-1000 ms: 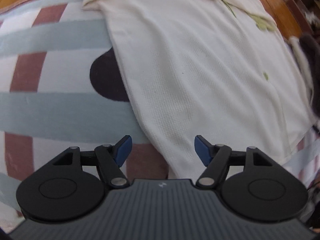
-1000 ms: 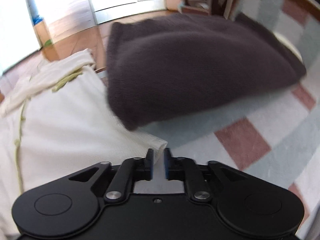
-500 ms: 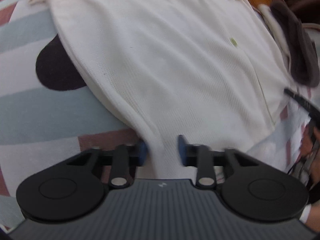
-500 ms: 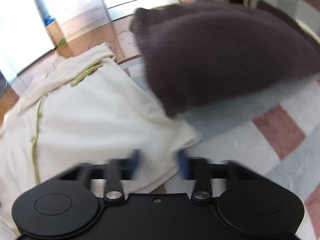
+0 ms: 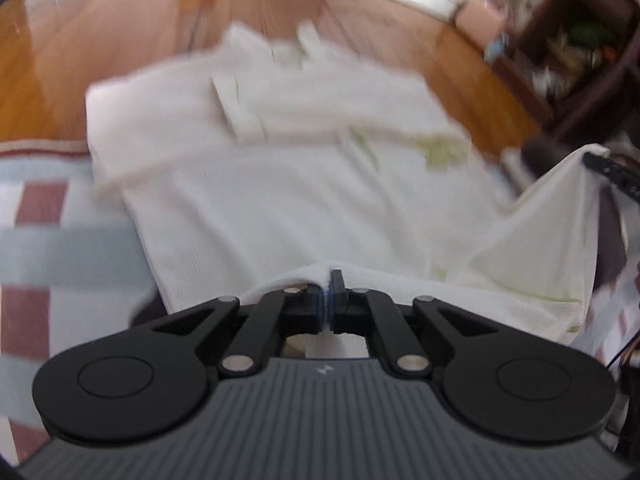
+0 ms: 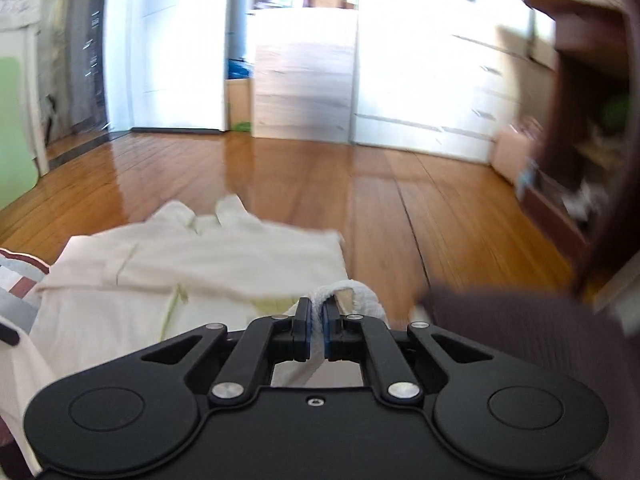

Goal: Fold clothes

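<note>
Left-wrist view, reading left to right. A striped rug (image 5: pixel 52 216) in pale blue, white and brick red fills the lower left, bordered above by a glossy wooden floor (image 5: pixel 100 40). A cream waffle-knit shirt (image 5: pixel 280 184) with green trim lies spread across the middle, its far end reaching off the rug onto the floor. The left gripper (image 5: pixel 326 300) sits at the shirt's near hem, jaws pressed together on a bunched fold of that cloth, which humps up just ahead of the fingers. To the right, a corner of the same shirt rises in a taut peak toward a dark tool edge at the frame's border; motion blur leaves it uncertain whether that edge is the other gripper. A dark wooden shelf unit (image 5: pixel 580 40) stands upper right.

Right-wrist view, reading left to right. The rug (image 6: pixel 20 280) shows only as a sliver at the left edge. The shirt (image 6: pixel 180 264) stretches away from the lower left to centre, collar end farthest out on the floor (image 6: pixel 360 184). The right gripper (image 6: pixel 316 320) pinches a rolled edge of the shirt between nearly closed blue pads; the cloth loops up over the fingertips. A dark brown knit garment (image 6: pixel 520 320) lies just right of the gripper. The shelf unit (image 6: pixel 592 100) stands at far right.
</note>
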### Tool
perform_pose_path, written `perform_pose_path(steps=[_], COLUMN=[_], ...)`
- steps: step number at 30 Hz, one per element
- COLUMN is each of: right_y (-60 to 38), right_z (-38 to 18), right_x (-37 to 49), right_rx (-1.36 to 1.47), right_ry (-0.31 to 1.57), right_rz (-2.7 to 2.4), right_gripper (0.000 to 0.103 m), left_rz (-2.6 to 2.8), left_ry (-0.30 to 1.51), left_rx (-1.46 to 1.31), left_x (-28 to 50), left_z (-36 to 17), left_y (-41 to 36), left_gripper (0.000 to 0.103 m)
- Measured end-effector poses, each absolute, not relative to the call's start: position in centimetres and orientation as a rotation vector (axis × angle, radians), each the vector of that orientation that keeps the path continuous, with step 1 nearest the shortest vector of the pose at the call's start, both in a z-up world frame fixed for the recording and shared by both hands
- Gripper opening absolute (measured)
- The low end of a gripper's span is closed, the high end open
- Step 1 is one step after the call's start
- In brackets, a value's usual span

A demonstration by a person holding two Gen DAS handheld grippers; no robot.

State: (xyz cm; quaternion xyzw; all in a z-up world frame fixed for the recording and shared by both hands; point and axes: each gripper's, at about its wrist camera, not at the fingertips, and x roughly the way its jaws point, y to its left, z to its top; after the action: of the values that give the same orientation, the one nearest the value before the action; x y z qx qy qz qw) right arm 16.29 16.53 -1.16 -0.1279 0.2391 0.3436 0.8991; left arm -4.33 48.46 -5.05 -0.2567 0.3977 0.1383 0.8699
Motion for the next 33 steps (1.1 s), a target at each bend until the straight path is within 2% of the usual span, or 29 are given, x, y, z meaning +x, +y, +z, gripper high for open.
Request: perform_pose_path(steps=[10,11,12,13,14,15,17,21,27,33], right_y=[29.5,31.0,32.3,33.7,35.1,36.1,36.5,33.6,27.9,23.7], right_z=[5.8,6.3,6.1,5.9,5.6,5.1,2.3,-4.0,-10.4,-13.7], right_x=[25.9,27.2,28.5,29.8,31.1,32.1,32.8,32.0,29.2,26.6], right_rx=[-0.318,-0.302,-0.275,-0.249,-0.223,-0.202,-0.191,-0.132,-0.095,0.052], right_ry=[0.416,0.411,0.423,0.435,0.447,0.460,0.498,0.663,0.867,1.005], right_rz=[0.704,0.691,0.673,0.655,0.636,0.612,0.528,0.552,0.564,0.546], right_gripper=[0.007,0.008,0.011,0.022,0.035,0.058,0.059,0.059,0.059,0.059], left_rz=[0.424,0.462,0.510,0.560,0.610,0.660,0.701,0.683,0.572,0.490], left_ry=[0.670,0.653,0.644,0.639,0.633,0.627,0.624,0.632,0.698,0.758], left_rx=[-0.623,-0.647,-0.684,-0.721,-0.758,-0.795,-0.783,-0.763,-0.849,-0.738], left_x=[-0.2,0.4,0.8,1.1,1.3,1.5,0.5,-2.7,-4.9,-3.4], left_z=[0.1,0.6,0.4,-0.3,-1.1,-1.8,-3.4,-7.3,-10.0,-10.0], left_y=[59.3,61.1,63.0,64.7,66.4,68.1,68.2,65.3,62.7,59.8], left_gripper=[0.002,0.004,0.010,0.020,0.045,0.050,0.051,0.061,0.061,0.060])
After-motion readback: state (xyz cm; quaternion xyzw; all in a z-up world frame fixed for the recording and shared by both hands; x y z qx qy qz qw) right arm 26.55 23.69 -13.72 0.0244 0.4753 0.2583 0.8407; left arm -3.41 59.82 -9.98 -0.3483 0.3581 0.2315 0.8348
